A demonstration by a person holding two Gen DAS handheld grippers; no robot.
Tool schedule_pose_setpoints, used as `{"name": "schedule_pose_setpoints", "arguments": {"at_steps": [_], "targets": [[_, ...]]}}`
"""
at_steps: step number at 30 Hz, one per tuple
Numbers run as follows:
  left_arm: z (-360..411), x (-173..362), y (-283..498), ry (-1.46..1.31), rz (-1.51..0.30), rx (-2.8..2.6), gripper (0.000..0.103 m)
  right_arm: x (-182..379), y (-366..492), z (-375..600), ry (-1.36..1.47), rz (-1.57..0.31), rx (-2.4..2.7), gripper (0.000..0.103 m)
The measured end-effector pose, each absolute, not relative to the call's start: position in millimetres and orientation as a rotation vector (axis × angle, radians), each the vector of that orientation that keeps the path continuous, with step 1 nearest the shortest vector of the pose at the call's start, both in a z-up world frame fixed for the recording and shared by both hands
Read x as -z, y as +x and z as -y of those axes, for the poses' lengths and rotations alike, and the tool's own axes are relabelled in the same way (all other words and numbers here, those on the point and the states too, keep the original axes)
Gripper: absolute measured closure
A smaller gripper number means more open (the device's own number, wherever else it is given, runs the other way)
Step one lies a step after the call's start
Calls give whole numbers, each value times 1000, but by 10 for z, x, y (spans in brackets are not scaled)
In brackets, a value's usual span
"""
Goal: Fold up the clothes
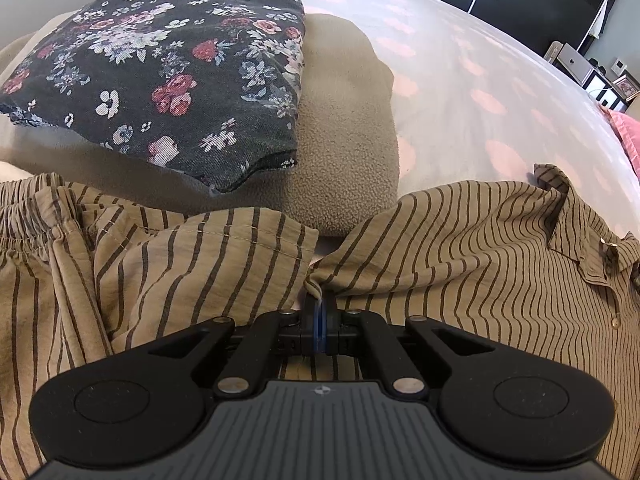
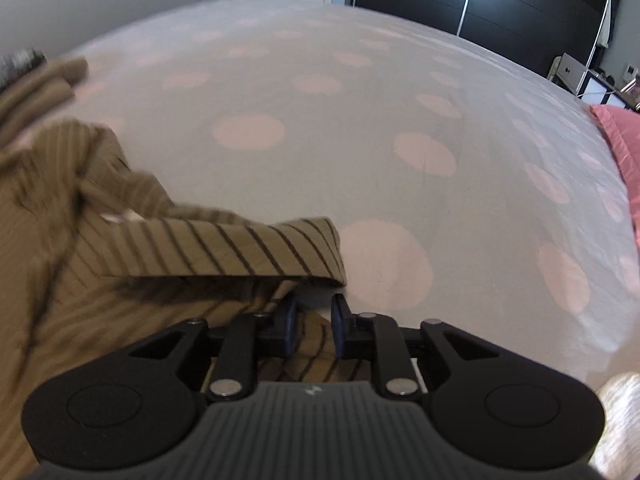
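text: none legible | labels: none | brands: none | numbers: none

striped shirt [image 2: 60,208]: left part smeared by motion blur in the right wrist view, stripes barely readable
beige fleece [image 1: 344,148]: mostly hidden under the floral garment [image 1: 168,64]
pink fabric [image 2: 620,136]: cut off by the right edge, possibly a pillow
shelf items [image 1: 608,76]: too small to tell
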State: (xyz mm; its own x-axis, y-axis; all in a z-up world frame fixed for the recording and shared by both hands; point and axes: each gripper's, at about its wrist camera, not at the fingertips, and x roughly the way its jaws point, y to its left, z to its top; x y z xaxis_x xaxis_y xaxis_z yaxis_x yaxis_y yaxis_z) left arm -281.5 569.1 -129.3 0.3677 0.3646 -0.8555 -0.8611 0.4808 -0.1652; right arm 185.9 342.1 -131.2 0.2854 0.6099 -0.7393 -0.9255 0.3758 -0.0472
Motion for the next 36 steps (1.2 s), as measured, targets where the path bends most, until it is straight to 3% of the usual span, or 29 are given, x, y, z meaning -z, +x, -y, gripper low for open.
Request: {"name": "schedule_pose_setpoints", "arguments": {"at_steps": [11,16,25,34,36], "targets": [[-5692,1218,-2858,-676,-841,-858,103,1438,2027,-3666,-565,-677,-787,84],[-5627,1083,-2851,-645,-806,-843,103,1192,1861,-3208,-488,-689,-767,82],[-5097,824,-2598,-555,-758,-617,103,825,998,-2237,-401,-831,-839,77],[-4447,1023,-2105,-454,-853,-406,102,807,162,-1630,-435,-1002,-787,69],[-4335,1045,-2094,-450,-884,-370,97,846,61,-1552,-438,-1023,-760,69]]}}
